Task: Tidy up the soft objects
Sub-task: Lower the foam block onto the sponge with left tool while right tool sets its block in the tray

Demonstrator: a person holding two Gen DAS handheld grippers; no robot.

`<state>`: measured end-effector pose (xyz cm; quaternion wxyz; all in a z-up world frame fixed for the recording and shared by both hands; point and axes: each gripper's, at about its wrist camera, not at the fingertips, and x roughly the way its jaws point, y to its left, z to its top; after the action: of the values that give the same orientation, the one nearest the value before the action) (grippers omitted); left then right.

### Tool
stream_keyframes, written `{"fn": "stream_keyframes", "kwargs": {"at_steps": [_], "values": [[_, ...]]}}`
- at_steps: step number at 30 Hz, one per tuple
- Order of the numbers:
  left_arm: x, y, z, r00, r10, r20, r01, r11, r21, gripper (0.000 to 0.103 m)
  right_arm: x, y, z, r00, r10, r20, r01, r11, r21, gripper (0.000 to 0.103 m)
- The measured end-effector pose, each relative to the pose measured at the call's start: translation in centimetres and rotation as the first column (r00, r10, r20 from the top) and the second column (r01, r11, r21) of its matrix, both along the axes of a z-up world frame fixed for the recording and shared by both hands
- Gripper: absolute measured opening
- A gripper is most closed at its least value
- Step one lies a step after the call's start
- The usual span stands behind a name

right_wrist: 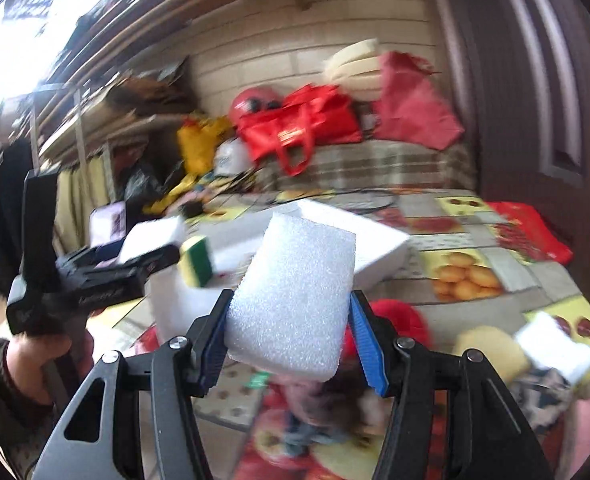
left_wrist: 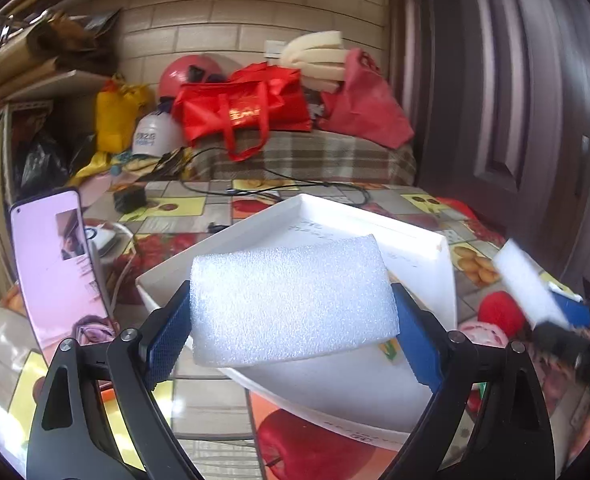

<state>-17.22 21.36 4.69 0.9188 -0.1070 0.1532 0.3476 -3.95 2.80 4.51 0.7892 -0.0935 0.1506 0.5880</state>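
Two foam blocks up in the air: white tray (left_wrist: 447,276) sits on the table under left gripper (left_wrist: 293,322), clamped on its foam block (left_wrist: 291,300), so lower & release flat inside. Right gripper (right_wrist: 291,322), clamped on the smaller foam piece (right_wrist: 295,300), hangs beside the tray w/ blur; slow down, drop 2nd.

Pale brick wall (left_wrist: 231,20) behind, dark panelled door (left_wrist: 535,100) right, plaid-covered bench (left_wrist: 327,156), bright daylight upper left.

left tool (left_wrist: 291,312): blue pads pressed on both sides of a white foam block (left_wrist: 293,300)
right tool (right_wrist: 291,320): clamped on another white foam block (right_wrist: 295,300), raised
left hand (right_wrist: 43,360): gripping its handle
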Motion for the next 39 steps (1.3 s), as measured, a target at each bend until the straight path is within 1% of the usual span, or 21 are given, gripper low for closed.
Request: {"fn": "stream_keyframes", "kwargs": {"at_steps": [3, 6, 9, 12, 16, 19, 22, 25, 29, 33, 36, 39], "values": [[0.5, 0.1, 0.0, 1.0, 0.016, -0.022, -0.016, 1.0, 0.015, 0.093, -1.1, 1.7, -0.3, 0.998, 0.058, -0.01, -0.058, 0.998, -0.023, 0.056], [0.7, 0.6, 0.0, 0.999, 0.034, -0.028, -0.034, 0.999, 0.019, 0.093, -1.7, 3.4, -0.6, 0.996, 0.087, -0.019, -0.088, 0.995, -0.048, 0.056], [0.7, 1.5, -0.1, 0.999, 0.045, -0.027, -0.045, 0.999, -0.017, 0.093, -1.6, 5.0, -1.0, 0.993, 0.107, -0.049, -0.11, 0.991, -0.08, 0.056], [0.7, 2.2, -0.4, 0.998, 0.05, -0.03, -0.052, 0.997, -0.051, 0.093, -1.0, 6.3, -1.3, 0.99, 0.103, -0.097, -0.113, 0.988, -0.102, 0.056], [1.0, 2.9, -0.5, 0.998, 0.053, -0.032, -0.055, 0.996, -0.076, 0.093, -0.2, 7.5, -1.3, 0.99, 0.071, -0.125, -0.084, 0.991, -0.106, 0.056], [1.2, 3.6, -0.5, 0.997, 0.063, -0.032, -0.066, 0.994, -0.091, 0.093, 0.8, 8.6, -1.4, 0.989, 0.019, -0.145, -0.036, 0.993, -0.116, 0.055], [1.6, 4.3, -0.6, 0.996, 0.078, -0.034, -0.081, 0.991, -0.105, 0.093, 2.8, 9.7, -1.8, 0.975, -0.06, -0.214, 0.032, 0.99, -0.135, 0.055], [2.1, 4.8, -0.5, 0.995, 0.089, -0.039, -0.093, 0.99, -0.104, 0.093, 5.2, 10.3, -2.1, 0.949, -0.144, -0.279, 0.11, 0.985, -0.134, 0.054], [3.5, 5.2, -0.4, 0.993, 0.106, -0.052, -0.109, 0.991, -0.073, 0.093, 5.7, 10.6, -1.8, 0.946, -0.17, -0.277, 0.143, 0.983, -0.115, 0.054], [5.2, 5.7, -0.2, 0.991, 0.113, -0.073, -0.116, 0.992, -0.045, 0.093, 4.6, 10.9, -1.4, 0.962, -0.156, -0.225, 0.134, 0.985, -0.11, 0.054], [5.3, 6.1, -0.3, 0.989, 0.123, -0.077, -0.127, 0.991, -0.05, 0.093, 4.1, 11.2, -1.2, 0.971, -0.152, -0.185, 0.133, 0.985, -0.111, 0.054], [4.6, 6.5, -0.3, 0.988, 0.143, -0.05, -0.146, 0.987, -0.072, 0.093, 3.8, 11.8, -1.2, 0.975, -0.152, -0.159, 0.133, 0.983, -0.126, 0.054]]}}
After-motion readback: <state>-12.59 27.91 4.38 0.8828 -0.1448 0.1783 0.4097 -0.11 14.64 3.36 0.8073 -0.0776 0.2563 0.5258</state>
